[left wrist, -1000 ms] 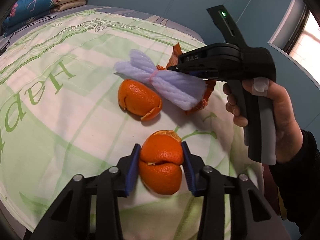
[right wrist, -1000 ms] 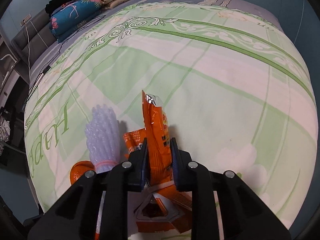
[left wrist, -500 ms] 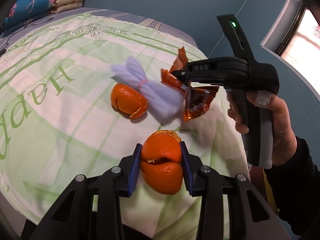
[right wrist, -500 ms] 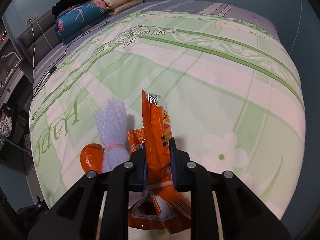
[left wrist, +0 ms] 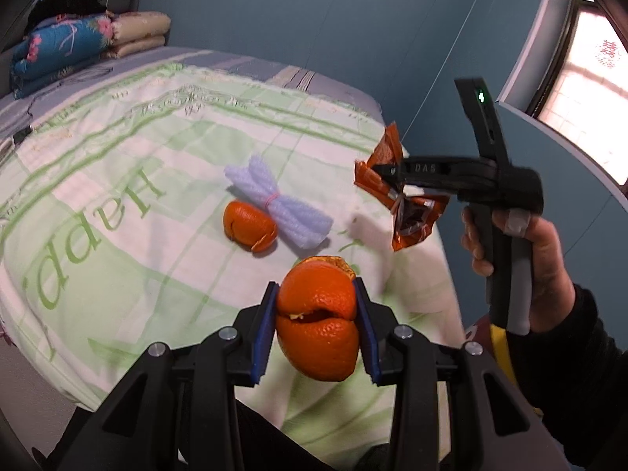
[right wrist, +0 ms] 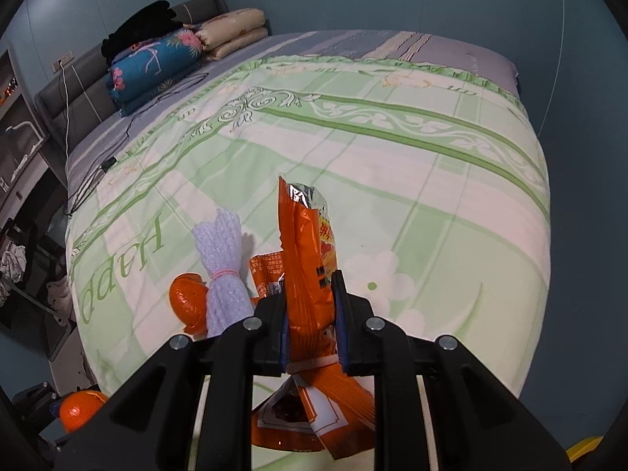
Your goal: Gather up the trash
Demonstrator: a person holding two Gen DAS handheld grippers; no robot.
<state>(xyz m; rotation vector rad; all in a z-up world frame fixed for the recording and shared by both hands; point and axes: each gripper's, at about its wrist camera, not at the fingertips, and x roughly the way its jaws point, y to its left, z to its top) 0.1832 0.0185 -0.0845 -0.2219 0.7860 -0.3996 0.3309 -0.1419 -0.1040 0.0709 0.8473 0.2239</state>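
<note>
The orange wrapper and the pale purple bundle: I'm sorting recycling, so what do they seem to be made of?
The orange wrapper, clamped in the right gripper, looks like glossy printed plastic film with a foil lining; silver shows at its torn top. The pale purple bundle looks like soft foam netting, matte and ribbed, cinched by a pink band.

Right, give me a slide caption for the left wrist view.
Left gripper clamps orange peel above the bedspread; right gripper lifts an orange snack wrapper.

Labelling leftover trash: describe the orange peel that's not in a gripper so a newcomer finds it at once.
Start from the green-and-white bedspread with the big green lettering. Near its foot corner lies a pale lilac foam net tied with a pink band. The loose orange peel rests against it, on the lettering side; it is the only orange piece lying on the bed, nothing gripping it.
</note>
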